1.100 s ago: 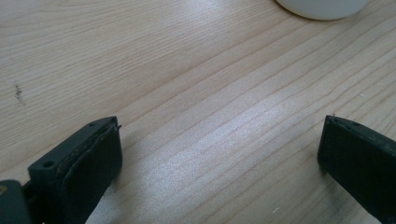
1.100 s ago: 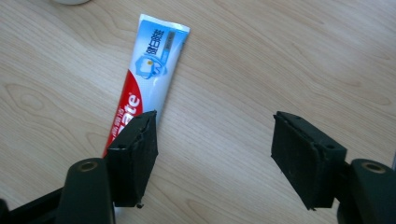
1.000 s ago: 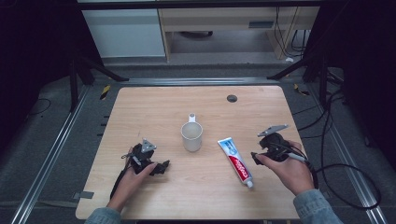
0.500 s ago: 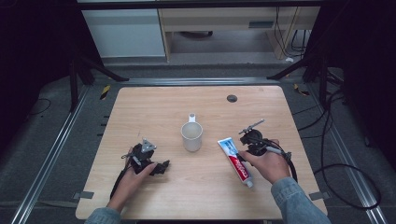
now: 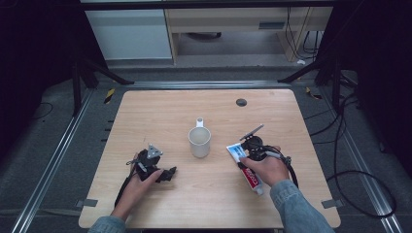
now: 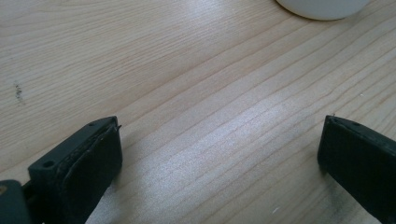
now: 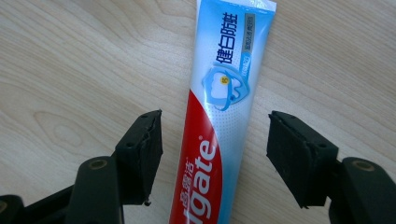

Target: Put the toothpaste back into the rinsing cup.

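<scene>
Two wide claws: right claw astride toothpaste tube, left claw over bare table.

A glossy plastic toothpaste tube in red, white and blue lies on a pale wooden table with a smooth, matt grain. The right gripper has matt black pads, slightly rough. A smooth white mug looks ceramic.

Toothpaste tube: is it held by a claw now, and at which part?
No. The toothpaste tube lies on the table between the open jaws of the right claw, pads apart from its middle.
</scene>
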A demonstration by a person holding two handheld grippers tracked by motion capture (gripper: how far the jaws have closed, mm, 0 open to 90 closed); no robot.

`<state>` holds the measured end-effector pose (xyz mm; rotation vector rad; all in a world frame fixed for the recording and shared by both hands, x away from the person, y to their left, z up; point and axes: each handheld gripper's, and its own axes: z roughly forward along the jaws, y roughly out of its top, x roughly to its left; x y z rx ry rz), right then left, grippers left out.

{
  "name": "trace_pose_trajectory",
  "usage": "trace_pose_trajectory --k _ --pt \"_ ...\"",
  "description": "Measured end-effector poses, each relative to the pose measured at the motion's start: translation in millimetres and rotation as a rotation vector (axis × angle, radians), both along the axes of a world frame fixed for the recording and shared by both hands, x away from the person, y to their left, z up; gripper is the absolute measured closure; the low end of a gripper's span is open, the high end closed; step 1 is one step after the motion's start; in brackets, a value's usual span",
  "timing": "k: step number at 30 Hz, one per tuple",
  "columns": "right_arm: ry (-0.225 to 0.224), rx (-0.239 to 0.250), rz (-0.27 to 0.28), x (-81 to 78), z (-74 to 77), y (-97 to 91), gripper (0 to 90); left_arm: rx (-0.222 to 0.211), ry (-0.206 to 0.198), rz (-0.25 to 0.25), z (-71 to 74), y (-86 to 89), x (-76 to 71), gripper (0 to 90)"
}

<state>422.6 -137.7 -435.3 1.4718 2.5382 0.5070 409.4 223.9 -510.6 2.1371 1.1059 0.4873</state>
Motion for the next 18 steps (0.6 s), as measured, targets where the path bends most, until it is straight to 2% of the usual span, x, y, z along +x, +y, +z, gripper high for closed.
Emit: trace_pose_trajectory --k 8,11,18 --pt "0.031 0.000 -0.031 8.6 -8.0 0.0 35.3 0.000 0.000 0.000 0.0 0.0 0.0 0.0" --pt "0.026 0.001 -0.028 10.4 -10.2 -0.8 35.3 0.000 0.000 0.000 0.0 0.0 0.0 0.0" --pt "0.045 -0.002 -0.018 14.9 -18.0 3.8 35.6 0.000 0.000 0.000 0.0 0.0 0.0 0.0"
